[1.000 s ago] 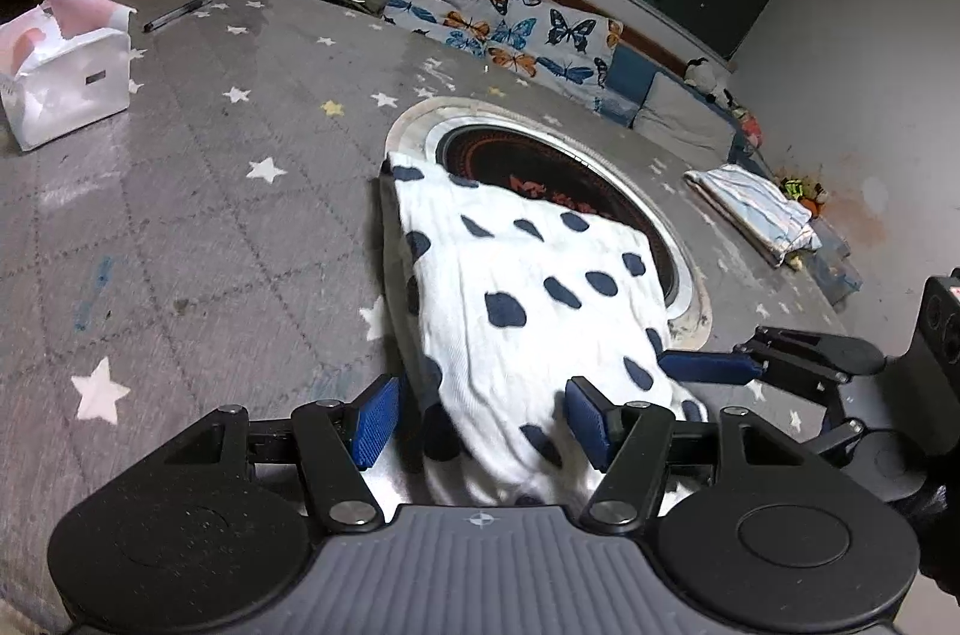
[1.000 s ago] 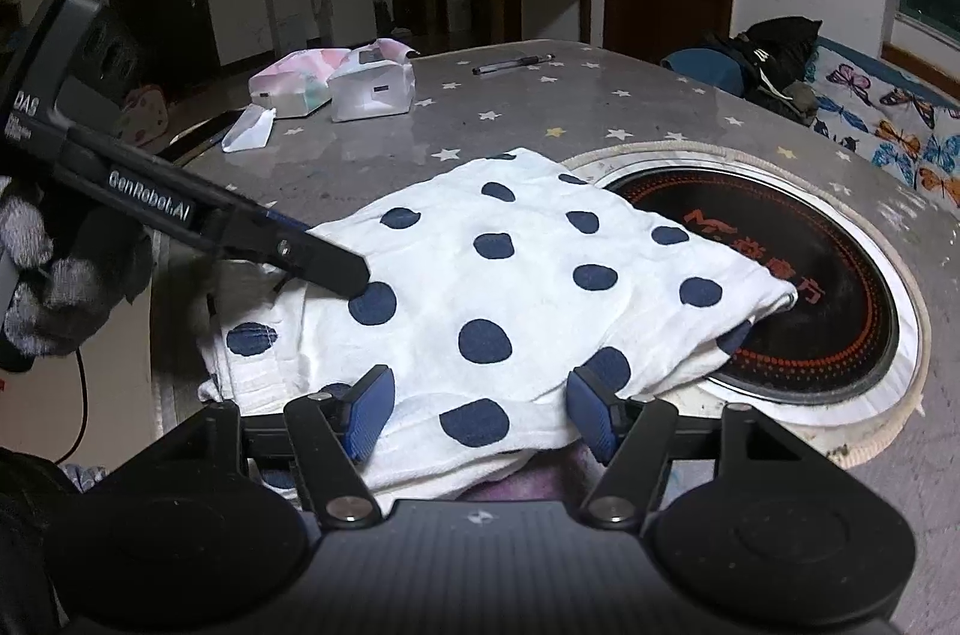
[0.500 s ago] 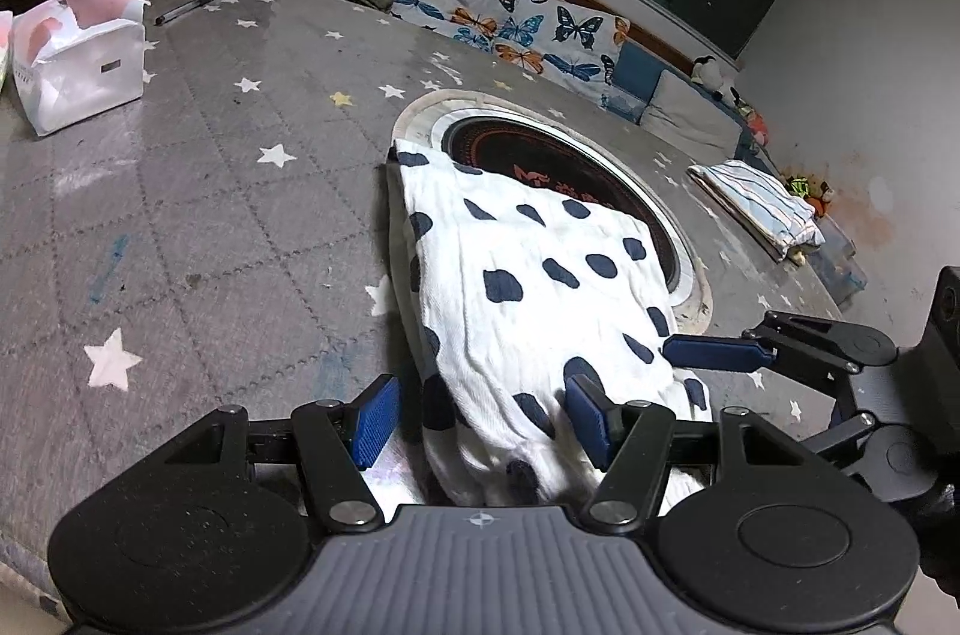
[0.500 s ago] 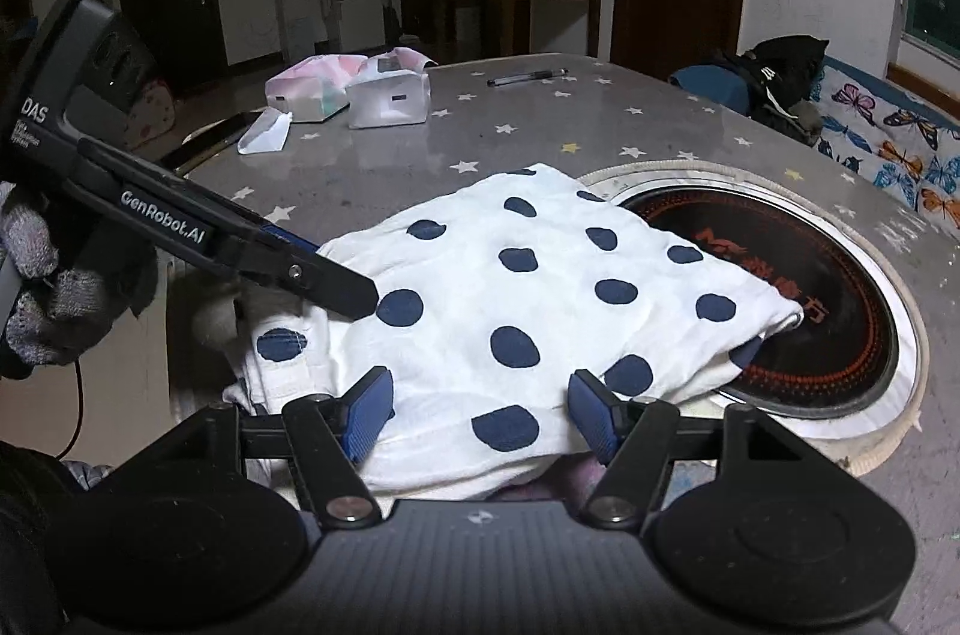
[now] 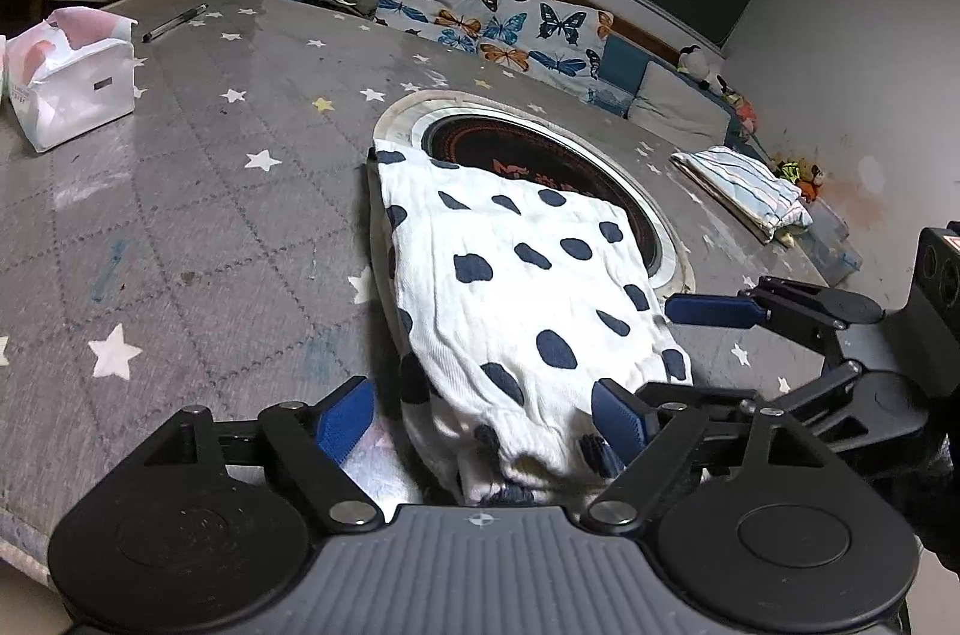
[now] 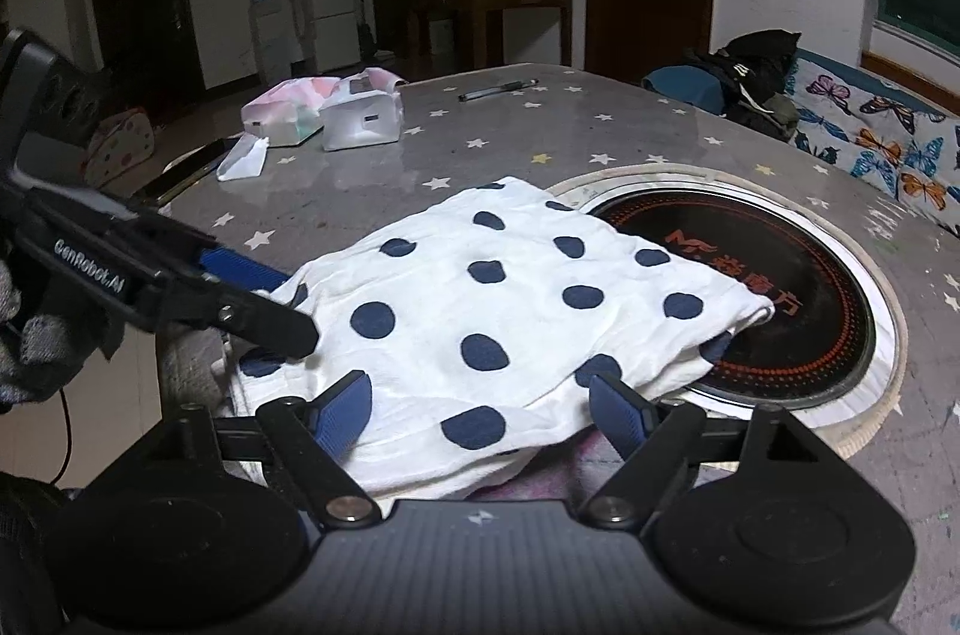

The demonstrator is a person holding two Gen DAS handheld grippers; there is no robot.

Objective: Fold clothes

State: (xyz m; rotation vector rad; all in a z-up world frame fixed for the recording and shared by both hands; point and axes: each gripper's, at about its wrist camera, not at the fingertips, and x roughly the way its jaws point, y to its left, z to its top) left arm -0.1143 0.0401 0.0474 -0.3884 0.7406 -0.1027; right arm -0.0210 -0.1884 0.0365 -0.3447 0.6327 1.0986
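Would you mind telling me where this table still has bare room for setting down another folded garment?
The widest bare stretch lies between the tissue packs and the polka-dot cloth, running back to the pen. A smaller patch separates the round hotplate from the striped folded cloth. The near edge is crowded by both grippers.

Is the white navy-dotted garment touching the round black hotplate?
Touching. Right wrist view: white navy-dotted garment has its far corner draped onto the round black hotplate.
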